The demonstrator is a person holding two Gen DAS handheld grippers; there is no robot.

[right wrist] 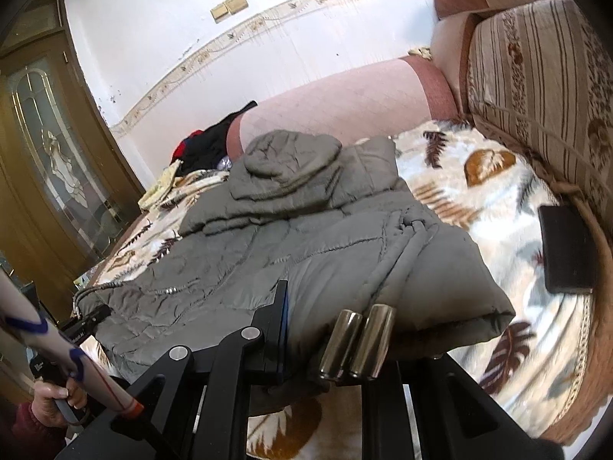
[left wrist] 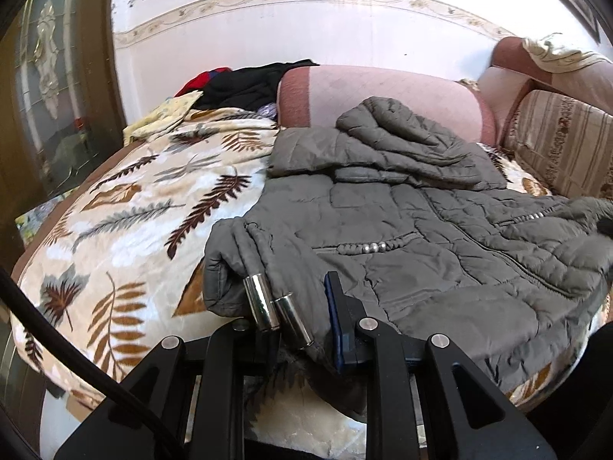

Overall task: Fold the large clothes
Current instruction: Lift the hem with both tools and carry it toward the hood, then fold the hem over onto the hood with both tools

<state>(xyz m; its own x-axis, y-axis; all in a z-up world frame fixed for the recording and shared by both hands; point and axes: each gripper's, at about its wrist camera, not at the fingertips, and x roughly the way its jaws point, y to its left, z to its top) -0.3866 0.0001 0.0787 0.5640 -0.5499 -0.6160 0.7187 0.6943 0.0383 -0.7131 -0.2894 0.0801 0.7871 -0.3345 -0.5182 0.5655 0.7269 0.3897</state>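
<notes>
A grey quilted hooded jacket (left wrist: 402, 230) (right wrist: 268, 260) lies spread on a bed, its hood (left wrist: 402, 134) (right wrist: 291, 161) bunched at the far end. My left gripper (left wrist: 291, 291) is shut on the jacket's near left hem corner, with fabric pinched between the metal rollers and the blue pad. At the near right hem corner, my right gripper (right wrist: 322, 310) is shut on the fabric in the same way. The right wrist view also shows the left gripper (right wrist: 90, 318) at the jacket's other corner, held by a person's hand (right wrist: 49, 395).
A leaf-patterned blanket (left wrist: 134, 211) (right wrist: 479, 191) covers the bed. A pink bolster (left wrist: 383, 92) and a striped cushion (right wrist: 536, 76) line the far and right sides. Dark and red clothes (left wrist: 245, 84) are piled at the far left. A flat black object (right wrist: 567, 253) lies right of the jacket.
</notes>
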